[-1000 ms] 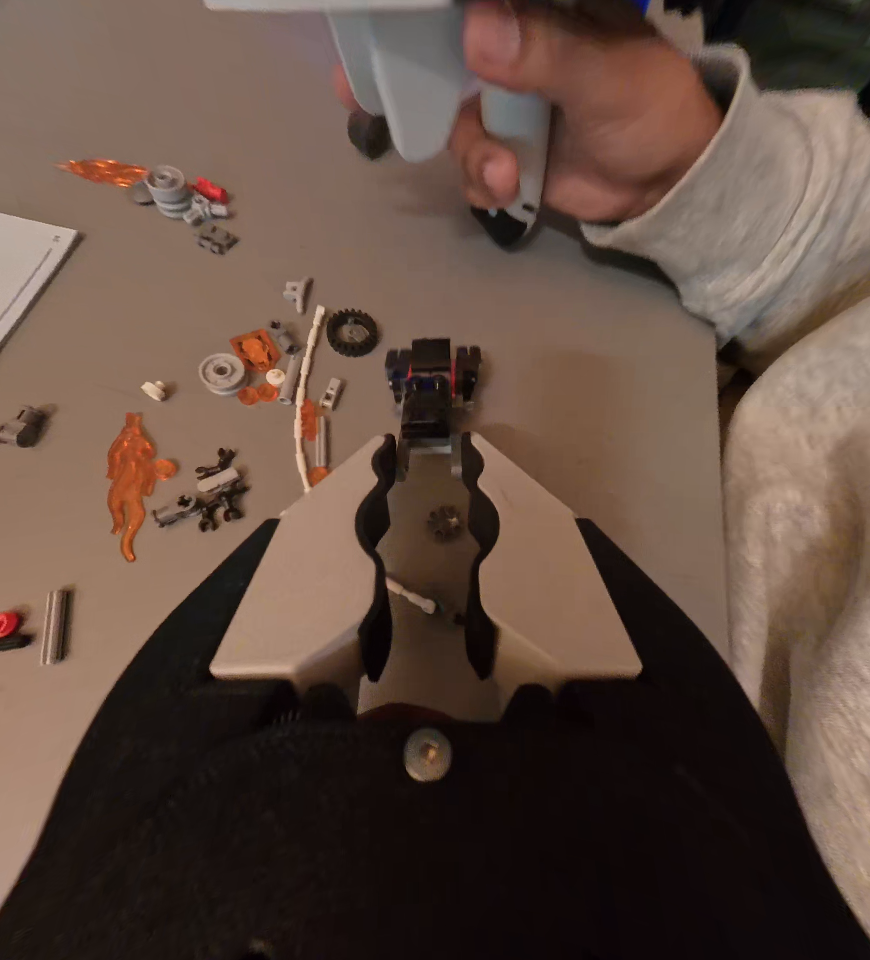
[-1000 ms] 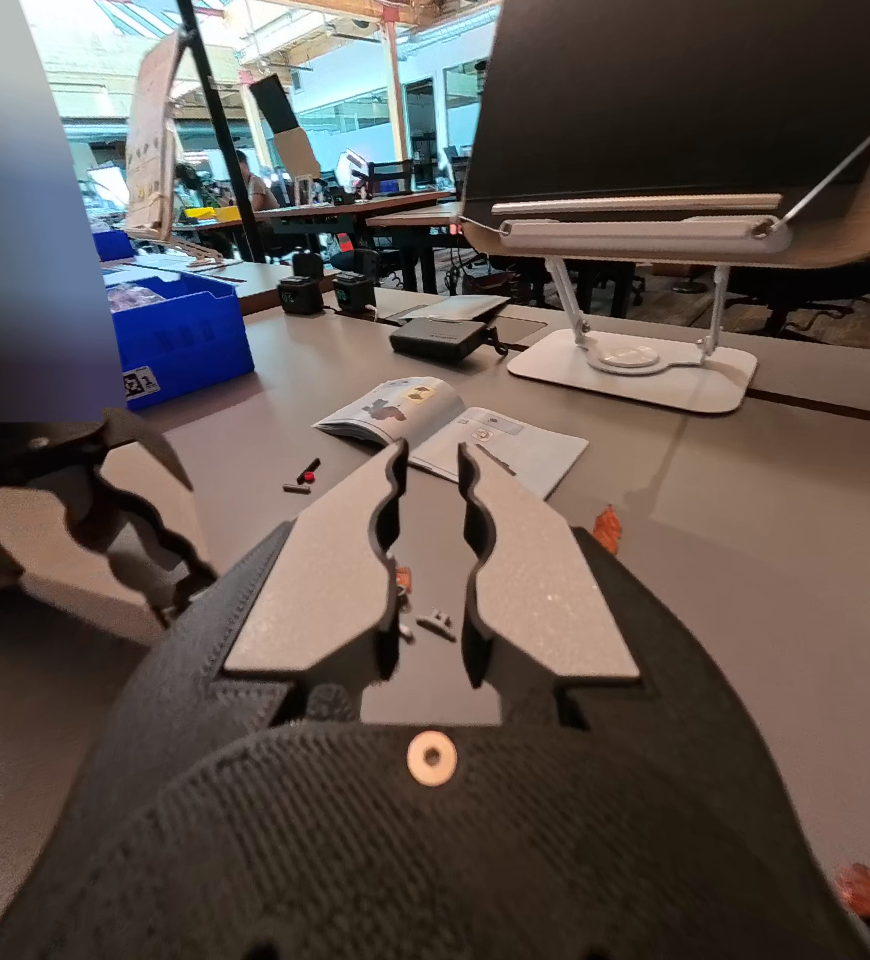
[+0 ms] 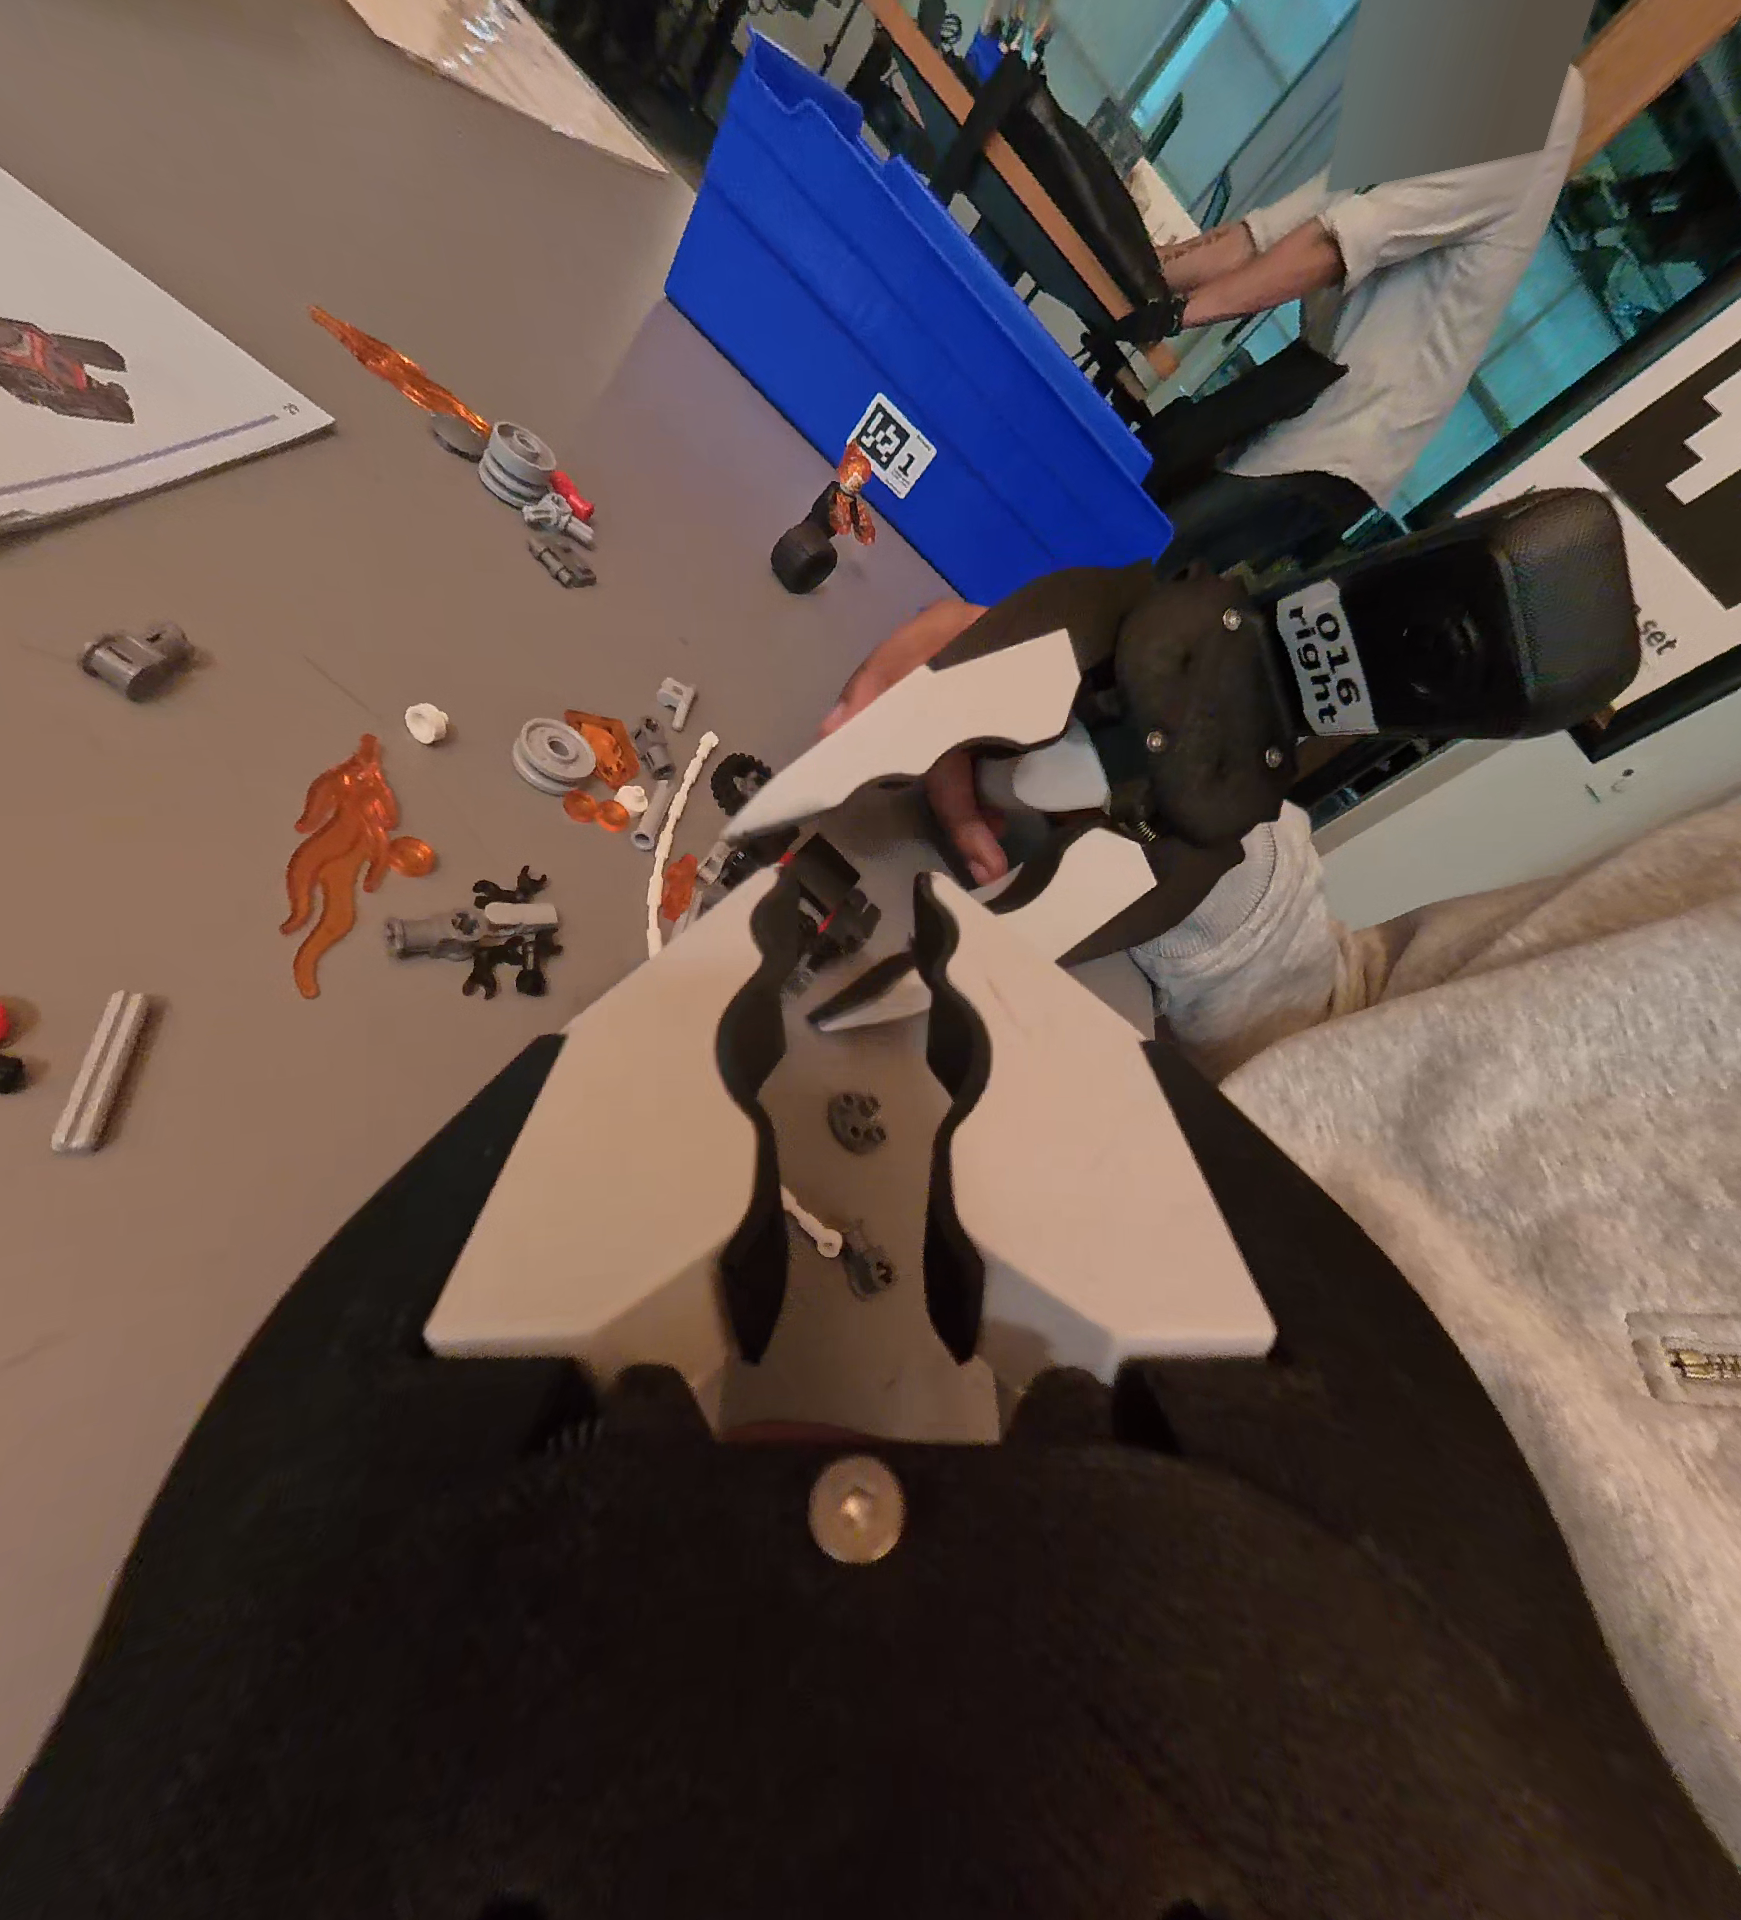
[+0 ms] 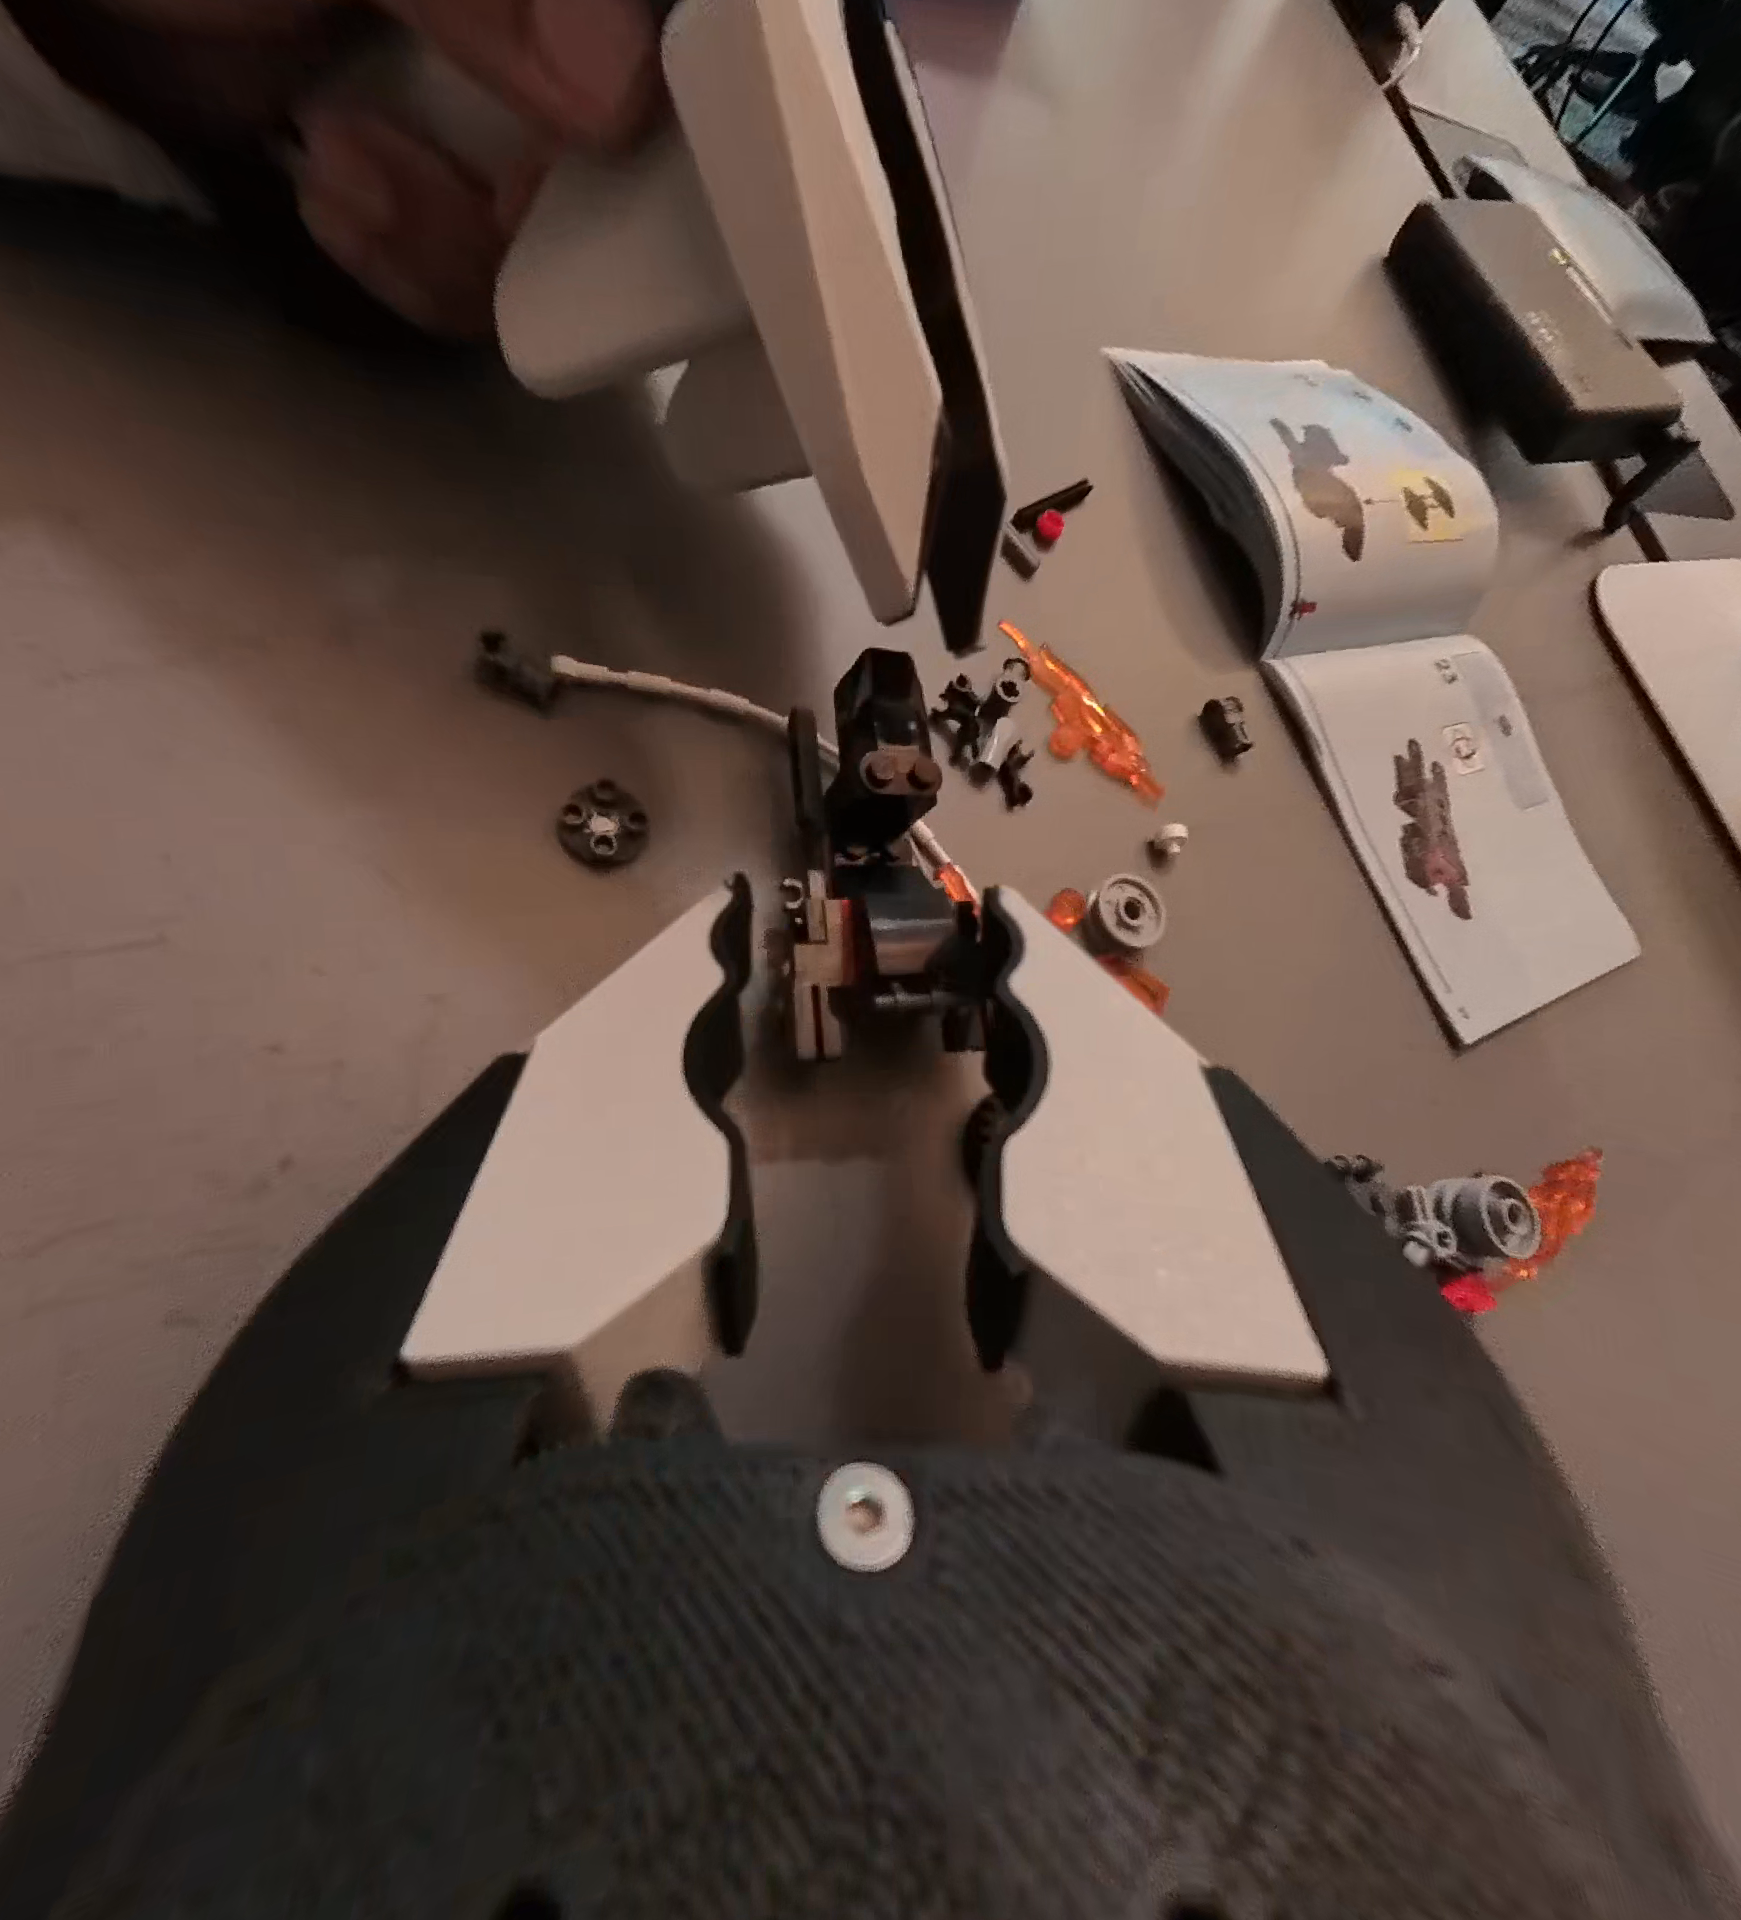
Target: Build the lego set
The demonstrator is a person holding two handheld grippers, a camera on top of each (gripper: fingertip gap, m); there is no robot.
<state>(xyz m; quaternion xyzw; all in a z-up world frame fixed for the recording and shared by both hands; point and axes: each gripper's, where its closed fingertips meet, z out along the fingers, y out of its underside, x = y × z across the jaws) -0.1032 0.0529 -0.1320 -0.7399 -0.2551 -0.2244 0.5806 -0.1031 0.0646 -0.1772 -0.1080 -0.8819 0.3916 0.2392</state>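
Lego model (image 4: 871, 914) between parted right hand-held gripper (image 4: 861, 909) fingertips; left hand-held gripper (image 3: 840, 914) likewise apart.

Lettered white label (image 3: 1325, 657) on the right gripper (image 4: 863, 899) — coded sticker (image 3: 892, 447) on the blue bin (image 3: 845, 260), numbered booklet (image 4: 1448, 831) page.

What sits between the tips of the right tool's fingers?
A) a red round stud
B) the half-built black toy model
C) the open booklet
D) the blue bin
B: in the right wrist view the half-built black toy model sits between the tips of the right gripper, whose fingers are spread to either side of it, while the booklet lies open farther off on the table.
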